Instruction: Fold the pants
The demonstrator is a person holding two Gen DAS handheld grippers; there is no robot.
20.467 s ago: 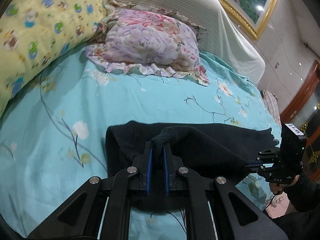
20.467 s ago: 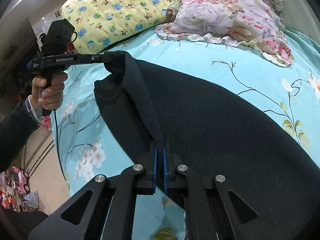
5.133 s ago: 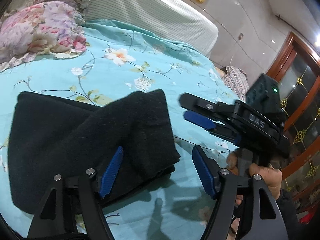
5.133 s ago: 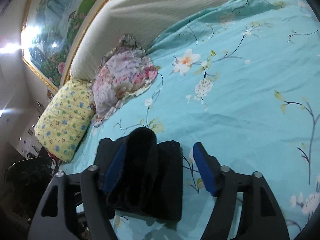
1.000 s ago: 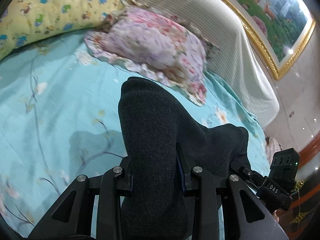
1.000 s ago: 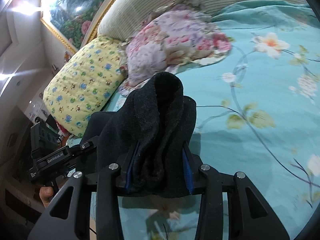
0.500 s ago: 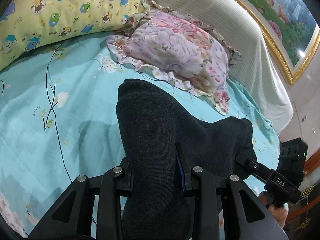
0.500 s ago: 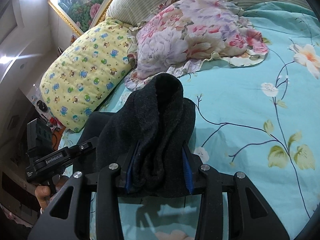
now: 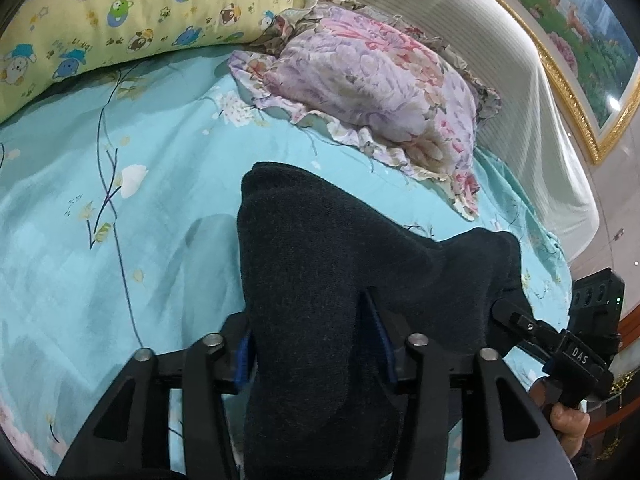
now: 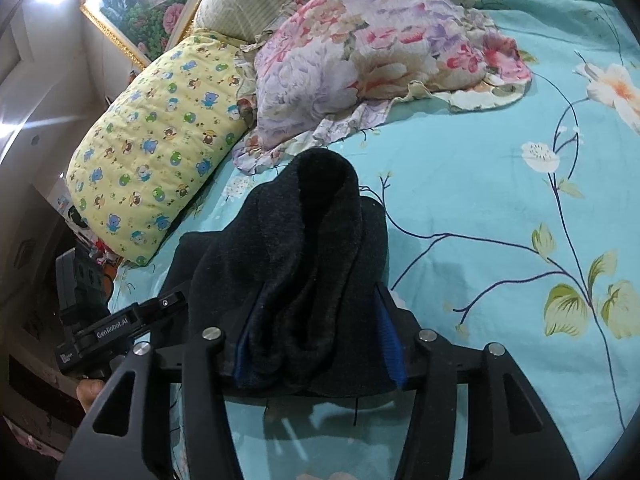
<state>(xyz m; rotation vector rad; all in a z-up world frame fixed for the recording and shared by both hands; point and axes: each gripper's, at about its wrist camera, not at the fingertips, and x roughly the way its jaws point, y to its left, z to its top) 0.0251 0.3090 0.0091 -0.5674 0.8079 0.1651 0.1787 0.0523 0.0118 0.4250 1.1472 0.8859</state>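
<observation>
The folded black pants (image 9: 320, 280) are a thick bundle held between both grippers above the turquoise flowered bed sheet (image 9: 120, 240). My left gripper (image 9: 316, 344) is shut on one end of the bundle, which bulges up past the blue pads. My right gripper (image 10: 320, 344) is shut on the other end of the pants (image 10: 312, 248). In the left wrist view the right gripper (image 9: 504, 312) shows at the far right of the bundle. In the right wrist view the left gripper (image 10: 168, 304) shows at the left.
A floral ruffled pillow (image 9: 380, 80) and a yellow cartoon-print pillow (image 9: 100, 12) lie at the head of the bed. A striped headboard cover (image 9: 500, 48) and a gold-framed picture (image 9: 580, 40) stand behind them.
Both grippers have carried the folded bundle closer to the pillows. The grip on the pants has not changed.
</observation>
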